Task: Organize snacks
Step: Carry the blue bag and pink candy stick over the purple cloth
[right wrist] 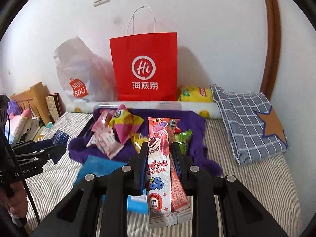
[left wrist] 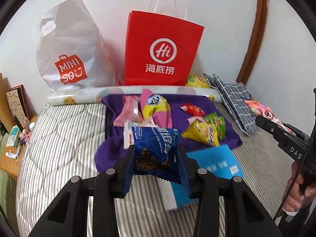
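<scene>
My left gripper (left wrist: 156, 156) is shut on a dark blue chocolate chip cookie packet (left wrist: 156, 142) and holds it above the striped bed. My right gripper (right wrist: 159, 154) is shut on a long pink Lotso snack packet (right wrist: 159, 158); that packet also shows at the right edge of the left wrist view (left wrist: 264, 112). Several loose snack packets lie on a purple cloth (left wrist: 116, 138): a pink-and-yellow one (left wrist: 156, 104), a small red one (left wrist: 190, 109), green-and-yellow ones (left wrist: 205, 130). A red paper bag (left wrist: 160, 49) stands against the wall behind them.
A white MINISO plastic bag (left wrist: 71, 47) stands left of the red bag. A patterned roll (left wrist: 83, 97) lies along the wall. A blue flat box (left wrist: 215, 160) lies on the bed. Folded checked cloth (right wrist: 246, 122) and a yellow packet (right wrist: 195, 93) sit at right. A cluttered wooden shelf (left wrist: 11, 118) is at left.
</scene>
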`<action>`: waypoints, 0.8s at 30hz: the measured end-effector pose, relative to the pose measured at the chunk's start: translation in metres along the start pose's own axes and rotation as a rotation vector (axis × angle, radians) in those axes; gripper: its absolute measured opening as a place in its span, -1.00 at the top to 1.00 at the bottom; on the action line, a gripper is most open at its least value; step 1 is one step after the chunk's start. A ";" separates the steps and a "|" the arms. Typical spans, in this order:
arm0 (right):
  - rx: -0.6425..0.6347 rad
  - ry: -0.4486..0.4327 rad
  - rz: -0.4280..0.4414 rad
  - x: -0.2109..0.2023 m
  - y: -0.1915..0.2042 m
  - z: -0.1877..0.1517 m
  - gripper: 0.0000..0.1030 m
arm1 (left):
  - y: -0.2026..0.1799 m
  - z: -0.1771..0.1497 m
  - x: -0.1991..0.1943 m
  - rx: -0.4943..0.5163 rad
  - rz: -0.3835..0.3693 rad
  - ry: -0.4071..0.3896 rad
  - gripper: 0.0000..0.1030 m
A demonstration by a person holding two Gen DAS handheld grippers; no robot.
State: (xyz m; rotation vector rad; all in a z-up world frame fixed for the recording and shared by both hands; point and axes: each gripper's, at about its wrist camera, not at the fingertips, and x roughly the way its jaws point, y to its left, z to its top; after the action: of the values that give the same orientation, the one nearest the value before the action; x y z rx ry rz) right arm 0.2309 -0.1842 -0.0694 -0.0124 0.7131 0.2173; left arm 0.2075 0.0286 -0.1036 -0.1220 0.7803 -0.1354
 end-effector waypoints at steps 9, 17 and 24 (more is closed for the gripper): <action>-0.005 -0.005 0.021 0.038 -0.006 0.038 0.56 | 0.011 0.039 0.027 -0.039 -0.005 0.009 0.26; -0.027 -0.012 0.040 0.074 -0.008 0.056 0.56 | 0.011 0.064 0.061 -0.061 -0.029 0.013 0.26; 0.052 0.068 0.101 0.124 -0.021 0.025 0.56 | 0.016 0.044 0.104 -0.067 -0.009 0.059 0.26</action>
State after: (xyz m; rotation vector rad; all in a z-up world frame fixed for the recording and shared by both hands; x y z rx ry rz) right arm 0.3426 -0.1788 -0.1323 0.0660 0.7878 0.2961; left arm 0.3124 0.0296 -0.1470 -0.1855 0.8431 -0.1215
